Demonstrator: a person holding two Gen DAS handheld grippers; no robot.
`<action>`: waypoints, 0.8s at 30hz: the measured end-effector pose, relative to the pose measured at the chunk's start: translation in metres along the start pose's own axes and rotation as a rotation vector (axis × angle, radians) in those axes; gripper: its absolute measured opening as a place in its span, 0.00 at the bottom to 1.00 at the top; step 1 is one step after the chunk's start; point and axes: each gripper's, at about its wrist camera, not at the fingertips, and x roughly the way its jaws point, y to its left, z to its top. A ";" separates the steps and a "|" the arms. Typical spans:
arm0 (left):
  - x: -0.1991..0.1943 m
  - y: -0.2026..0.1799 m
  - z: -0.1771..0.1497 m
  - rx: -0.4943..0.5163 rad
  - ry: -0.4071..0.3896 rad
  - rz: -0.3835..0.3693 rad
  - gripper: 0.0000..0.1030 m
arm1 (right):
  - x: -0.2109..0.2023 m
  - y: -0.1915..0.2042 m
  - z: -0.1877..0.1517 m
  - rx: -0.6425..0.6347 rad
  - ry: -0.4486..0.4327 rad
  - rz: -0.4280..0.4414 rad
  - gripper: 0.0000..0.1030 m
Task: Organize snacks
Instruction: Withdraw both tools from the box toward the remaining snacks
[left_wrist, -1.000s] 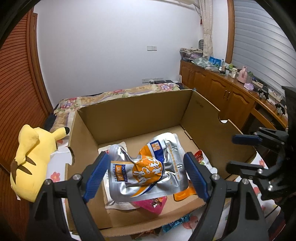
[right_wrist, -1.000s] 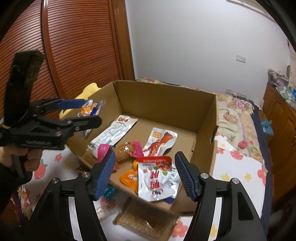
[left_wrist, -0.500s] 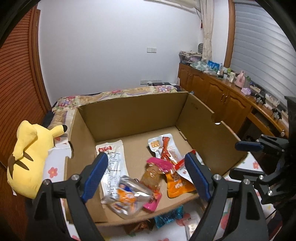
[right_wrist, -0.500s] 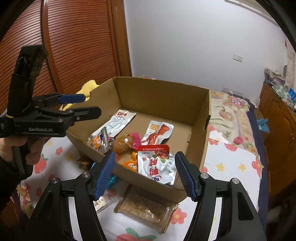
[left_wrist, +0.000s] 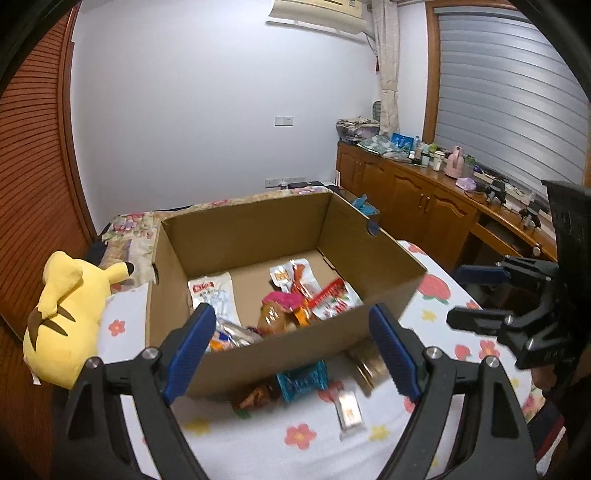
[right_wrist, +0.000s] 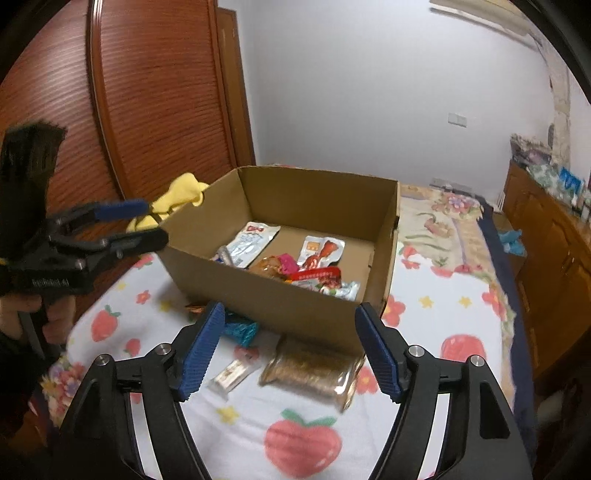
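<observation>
An open cardboard box (left_wrist: 380, 275) (right_wrist: 384, 236) stands on the strawberry-print bedsheet and holds several snack packets, among them a silver and orange pouch (left_wrist: 231, 338) at its near left corner. My left gripper (left_wrist: 291, 345) is open and empty, back from the box's near wall. My right gripper (right_wrist: 290, 352) is open and empty, above loose snacks in front of the box: a clear pack of brown snacks (right_wrist: 310, 371), a small bar (right_wrist: 231, 374) and a teal packet (right_wrist: 240, 328). The teal packet (left_wrist: 303, 380) and the bar (left_wrist: 349, 410) also show in the left wrist view.
A yellow plush toy (left_wrist: 66, 321) lies left of the box. Wooden cabinets with a cluttered top (left_wrist: 436, 206) run along the right wall. A wooden wardrobe (right_wrist: 140, 110) stands at the left. The sheet (right_wrist: 303, 439) extends toward me.
My left gripper let go of the silver and orange pouch, which dropped into the box. Both grippers have pulled back and up from the box, bringing the loose snacks in front into view.
</observation>
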 end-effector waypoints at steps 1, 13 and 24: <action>-0.003 -0.003 -0.003 0.001 0.000 -0.003 0.83 | -0.005 0.001 -0.003 0.018 -0.005 0.009 0.74; -0.012 -0.015 -0.046 -0.043 0.043 -0.027 0.83 | -0.030 0.014 -0.027 0.018 0.000 -0.001 0.78; 0.014 -0.011 -0.075 -0.057 0.106 -0.014 0.83 | -0.012 0.021 -0.039 -0.009 0.038 -0.028 0.81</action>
